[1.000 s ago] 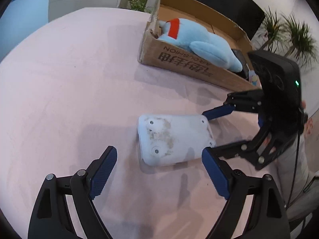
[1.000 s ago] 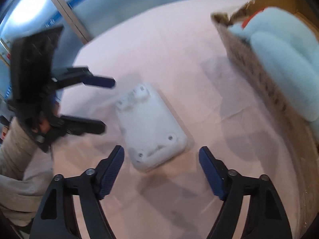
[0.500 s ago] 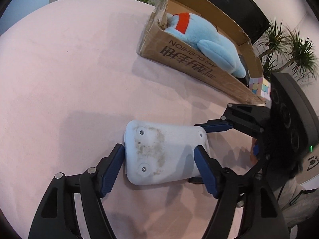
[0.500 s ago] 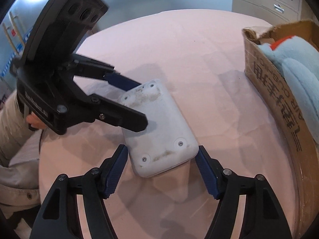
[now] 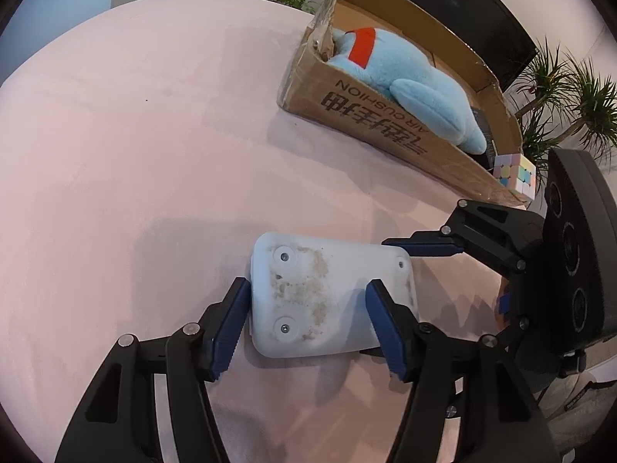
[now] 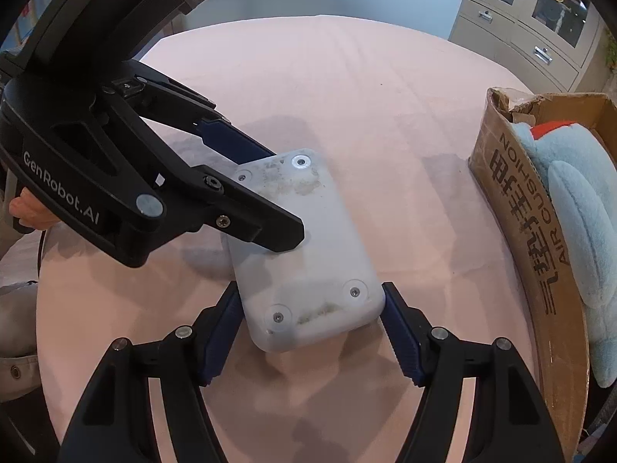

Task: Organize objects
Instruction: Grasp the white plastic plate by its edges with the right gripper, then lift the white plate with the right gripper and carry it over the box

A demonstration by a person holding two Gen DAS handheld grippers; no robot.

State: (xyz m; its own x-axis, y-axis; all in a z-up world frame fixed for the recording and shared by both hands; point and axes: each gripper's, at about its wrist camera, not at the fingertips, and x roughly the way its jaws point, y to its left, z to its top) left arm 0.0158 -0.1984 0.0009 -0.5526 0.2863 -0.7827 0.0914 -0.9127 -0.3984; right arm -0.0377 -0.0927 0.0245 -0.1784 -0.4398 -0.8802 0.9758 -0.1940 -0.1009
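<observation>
left tool (image 5: 304,324) has just been closing across one end of the white plastic case (image 5: 331,301), right tool (image 6: 312,332) brackets the other end; case flat on worktop (image 5: 135,154), two-handed lift to cardboard box (image 5: 385,131) likely next.

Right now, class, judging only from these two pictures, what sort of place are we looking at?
Probably an office or lab room, not a home. Grey filing cabinets with glazed doors stand behind a round table under a pink cloth, potted palms line the wall, and a large dark screen stands beyond the cardboard box.
</observation>
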